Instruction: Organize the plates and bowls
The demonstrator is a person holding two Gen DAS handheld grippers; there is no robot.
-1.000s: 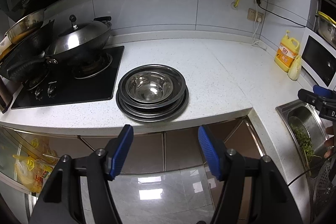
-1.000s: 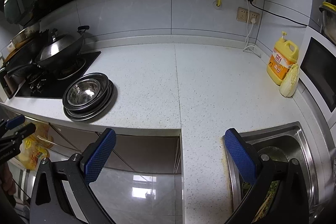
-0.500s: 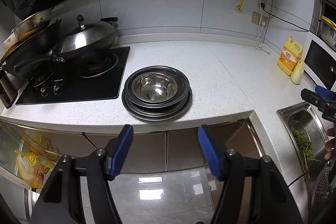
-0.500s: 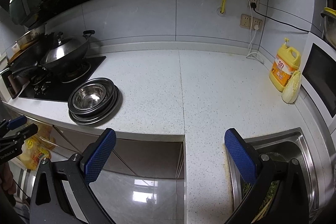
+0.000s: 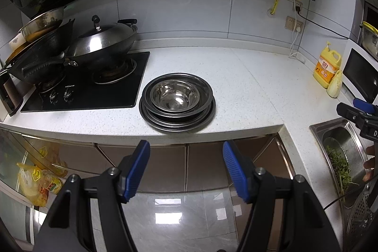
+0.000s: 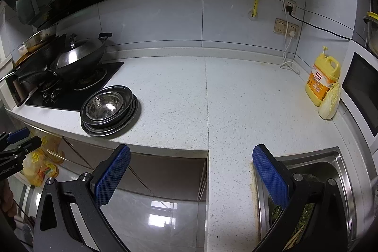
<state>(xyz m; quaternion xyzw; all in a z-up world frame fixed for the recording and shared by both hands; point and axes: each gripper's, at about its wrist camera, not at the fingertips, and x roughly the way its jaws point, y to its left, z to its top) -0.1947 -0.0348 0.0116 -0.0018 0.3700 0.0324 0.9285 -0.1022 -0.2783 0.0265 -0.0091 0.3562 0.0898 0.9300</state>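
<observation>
A stack of steel plates [image 5: 177, 121] [image 6: 125, 121] with a shiny steel bowl [image 5: 175, 97] [image 6: 105, 106] nested on top sits on the white countertop beside the stove. My left gripper [image 5: 186, 158] is open and empty, held off the counter's front edge just below the stack. My right gripper [image 6: 191, 164] is open wide and empty, over the counter's corner by the sink, well to the right of the stack. Each gripper shows at the edge of the other's view: the right gripper [image 5: 356, 112], the left gripper [image 6: 16, 141].
A black gas hob [image 5: 89, 91] with a lidded wok [image 5: 101, 44] and a dark pan [image 5: 40, 56] stands left. At the right are a yellow detergent bottle [image 6: 322, 78], a cabbage [image 6: 329, 102] and a steel sink [image 6: 340, 171] holding greens. Cabinets and a glossy floor lie below.
Both grippers have drawn back and lifted slightly, so the counter and the stack sit lower and further in view. The jaws have kept their width. The stack has not moved.
</observation>
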